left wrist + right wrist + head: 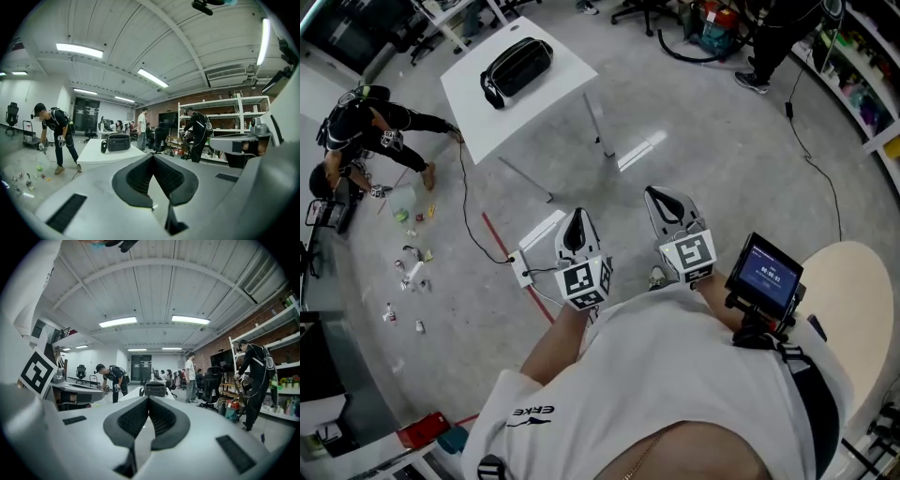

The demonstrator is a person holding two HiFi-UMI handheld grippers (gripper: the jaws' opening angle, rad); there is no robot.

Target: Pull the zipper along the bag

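Note:
A black zip bag (516, 67) lies on a white table (546, 111) several steps ahead of me. It also shows small and far off in the left gripper view, as the bag (117, 141) on the table (96, 153), and in the right gripper view as the bag (155, 389). My left gripper (577, 218) and right gripper (662, 195) are held side by side close to my body, over bare floor. In both gripper views the jaws meet at their tips with nothing between them: left gripper (152, 158), right gripper (148, 399).
A person (370, 131) bends over at the left near scattered litter (408, 272) on the floor. A cable and a red tape line (516, 267) cross the floor between me and the table. Shelves (862, 84) line the right; a round pale table (862, 309) stands beside me.

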